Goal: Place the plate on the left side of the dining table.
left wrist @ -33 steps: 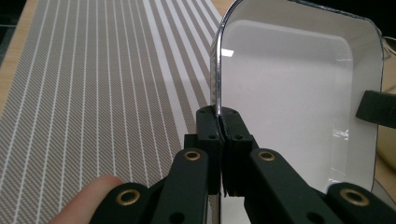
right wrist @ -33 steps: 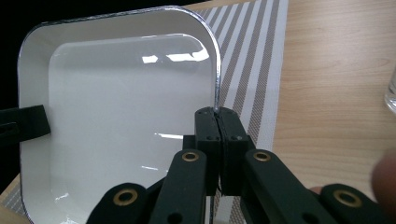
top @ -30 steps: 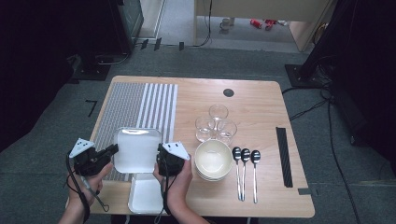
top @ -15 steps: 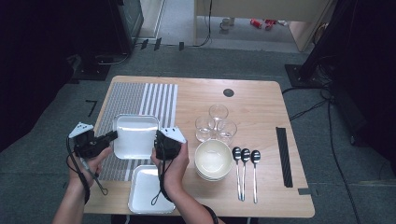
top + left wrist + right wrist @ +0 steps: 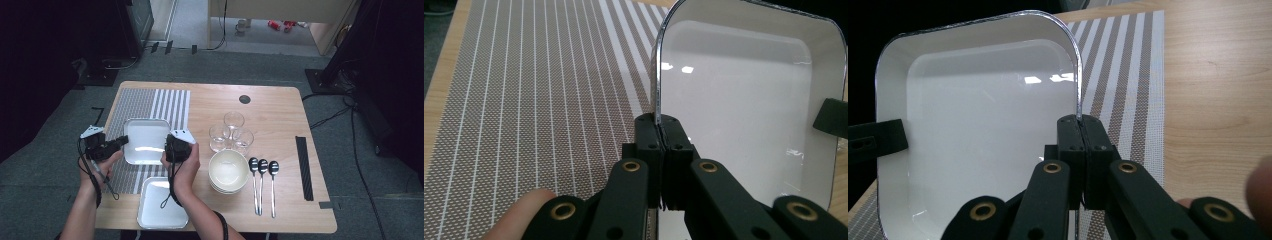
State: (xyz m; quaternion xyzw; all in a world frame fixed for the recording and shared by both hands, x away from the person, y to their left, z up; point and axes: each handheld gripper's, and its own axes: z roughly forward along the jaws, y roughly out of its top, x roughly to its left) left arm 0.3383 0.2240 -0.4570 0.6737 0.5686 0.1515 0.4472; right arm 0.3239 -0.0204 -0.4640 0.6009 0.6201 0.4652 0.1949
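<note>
1. The left gripper (image 5: 119, 142) pinches the left rim of a white square tray (image 5: 145, 141), and the right gripper (image 5: 169, 148) pinches the opposite rim. A grip on each side likely keeps the shallow dish level and stops it from swinging.

2. In the left gripper view the jaws are pressed together on the thin silvery edge of the tray (image 5: 744, 105). In the right gripper view they clamp the same way on its far side (image 5: 983, 115). The rim is narrow, so a firm bite right at the lip seems the only purchase.

3. The tray sits over the striped placemat (image 5: 131, 107), at the mat's near half. Whether it rests on the mat or hangs just above it, I cannot tell.

4. A second white tray (image 5: 161, 202) lies at the table's near edge, just below the held one, apparently waiting its turn.

5. The stacked bowls (image 5: 228, 171), three glasses (image 5: 231, 131) and three spoons (image 5: 262, 175) are grouped to the right, well apart from the mat, which leaves room to set the tray down.
</note>
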